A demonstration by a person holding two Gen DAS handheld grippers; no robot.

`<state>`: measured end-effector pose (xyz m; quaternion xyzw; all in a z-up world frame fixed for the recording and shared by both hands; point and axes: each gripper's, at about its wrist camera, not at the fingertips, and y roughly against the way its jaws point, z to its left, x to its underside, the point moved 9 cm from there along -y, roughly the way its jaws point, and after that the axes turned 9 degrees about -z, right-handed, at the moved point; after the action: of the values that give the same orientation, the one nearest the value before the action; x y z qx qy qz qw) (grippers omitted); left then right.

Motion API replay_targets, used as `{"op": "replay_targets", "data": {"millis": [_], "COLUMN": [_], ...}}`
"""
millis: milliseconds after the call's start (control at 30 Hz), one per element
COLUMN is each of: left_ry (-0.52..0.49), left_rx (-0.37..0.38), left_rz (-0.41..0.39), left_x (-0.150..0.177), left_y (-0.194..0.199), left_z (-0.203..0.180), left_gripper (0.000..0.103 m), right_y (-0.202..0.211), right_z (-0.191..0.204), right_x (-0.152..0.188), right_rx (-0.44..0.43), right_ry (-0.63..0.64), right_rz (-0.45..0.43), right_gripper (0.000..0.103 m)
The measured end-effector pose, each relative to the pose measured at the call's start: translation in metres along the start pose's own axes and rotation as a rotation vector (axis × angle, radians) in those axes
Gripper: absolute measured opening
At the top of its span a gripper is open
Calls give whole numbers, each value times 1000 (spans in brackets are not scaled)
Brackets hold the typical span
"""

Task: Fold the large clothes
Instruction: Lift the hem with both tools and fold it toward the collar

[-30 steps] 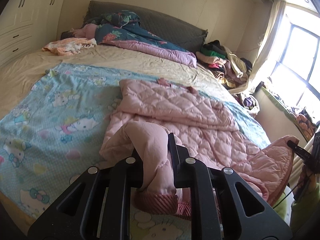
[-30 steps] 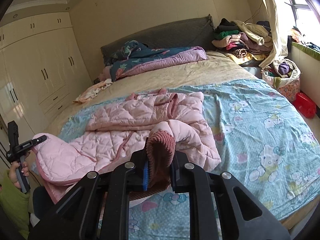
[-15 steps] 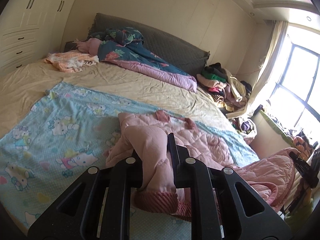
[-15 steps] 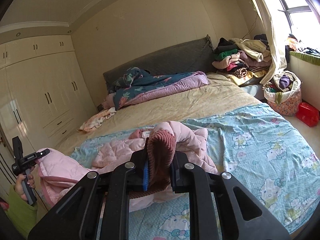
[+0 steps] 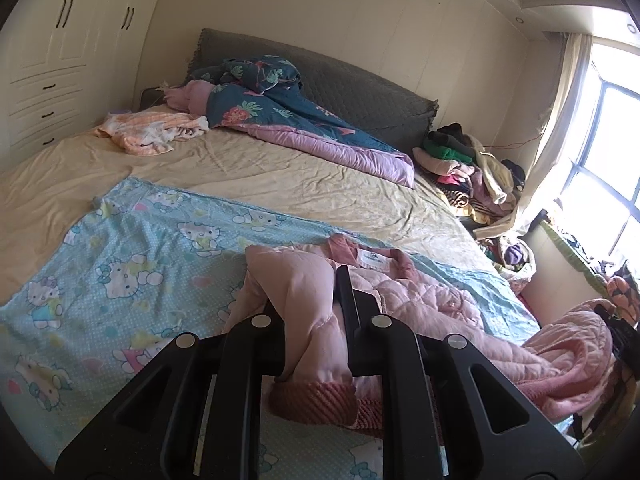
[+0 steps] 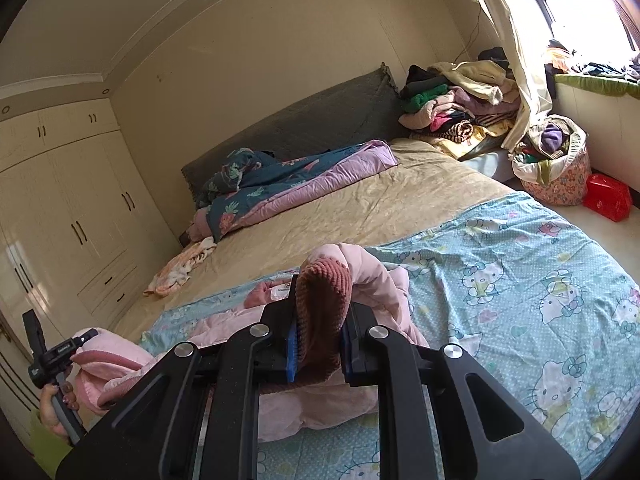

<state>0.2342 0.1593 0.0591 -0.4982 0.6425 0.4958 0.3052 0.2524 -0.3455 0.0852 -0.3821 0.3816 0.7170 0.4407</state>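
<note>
A pink quilted jacket (image 5: 432, 300) lies on a blue cartoon-cat sheet (image 5: 132, 264) over the bed. My left gripper (image 5: 310, 300) is shut on one pink sleeve just above its ribbed dark-pink cuff (image 5: 316, 398), which hangs below the jaws. My right gripper (image 6: 320, 304) is shut on the other sleeve's ribbed cuff (image 6: 324, 292), held up over the sheet (image 6: 520, 280). The jacket body (image 6: 224, 324) trails down between the two sleeves. In the right wrist view the other gripper (image 6: 52, 356) and the hand on it show at far left, pink fabric beside them.
A teal floral duvet (image 5: 280, 116) lies bunched at the grey headboard (image 5: 360, 92). A peach towel (image 5: 152, 132) lies near the wardrobe (image 5: 52, 60). A heap of clothes (image 6: 452, 108), a fabric basket (image 6: 556, 168) and a red box (image 6: 608, 196) stand by the window side.
Both grippers have risen and moved toward the headboard, lifting the two sleeves. The jacket body has been drawn up off the sheet and shows less of its spread surface.
</note>
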Motion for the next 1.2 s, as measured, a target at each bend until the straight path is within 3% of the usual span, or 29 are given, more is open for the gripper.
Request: {"op": "replay_targets", "data": {"millis": [767, 1200], "left_ry": [-110, -124], "left_rx": [-112, -142], "left_rz": [28, 68], "left_x": [-9, -4], "left_y": [-76, -115], "left_z": [-2, 2], "left_gripper": [10, 10], "right_y": [-99, -146], "right_z": [-31, -49], "right_x": [-9, -11], "right_rx": [99, 75], "right_ry": [-42, -154], "right_rz": [89, 148], "right_gripper": [15, 21]}}
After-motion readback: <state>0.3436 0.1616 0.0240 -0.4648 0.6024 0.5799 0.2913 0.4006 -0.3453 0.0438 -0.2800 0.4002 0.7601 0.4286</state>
